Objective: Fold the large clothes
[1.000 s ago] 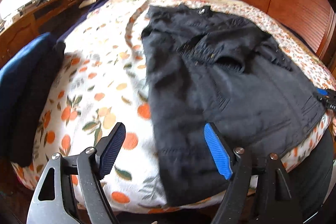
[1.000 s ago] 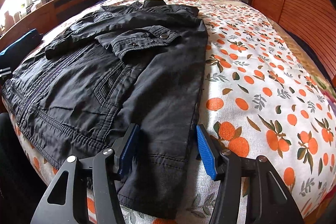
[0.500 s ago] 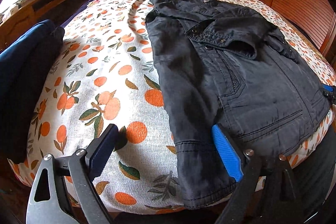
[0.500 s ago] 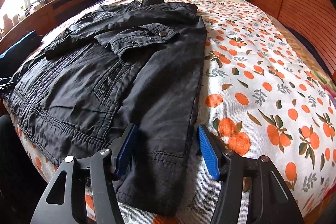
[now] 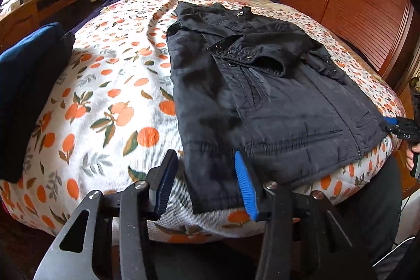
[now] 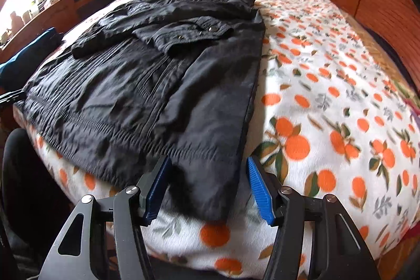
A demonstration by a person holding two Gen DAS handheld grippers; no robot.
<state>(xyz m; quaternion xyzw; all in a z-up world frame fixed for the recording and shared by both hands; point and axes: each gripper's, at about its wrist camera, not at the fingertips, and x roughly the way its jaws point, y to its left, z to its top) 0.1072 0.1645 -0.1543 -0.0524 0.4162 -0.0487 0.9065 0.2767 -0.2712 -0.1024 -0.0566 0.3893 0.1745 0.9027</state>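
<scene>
Left wrist view: our left gripper (image 5: 206, 181), whose fingers have just been closing and remain spread, straddles the near left hem corner of the black woven zip-front jacket (image 5: 262, 101), no pad pressing it. Jacket lies flat on the orange-print quilted bed (image 5: 105, 109), its long axis running away toward the headboard.

Right wrist view: our right gripper (image 6: 210, 188), fingers spread, brackets the right hem corner (image 6: 210, 190). Cloth soft, ribbed at the hem.
</scene>
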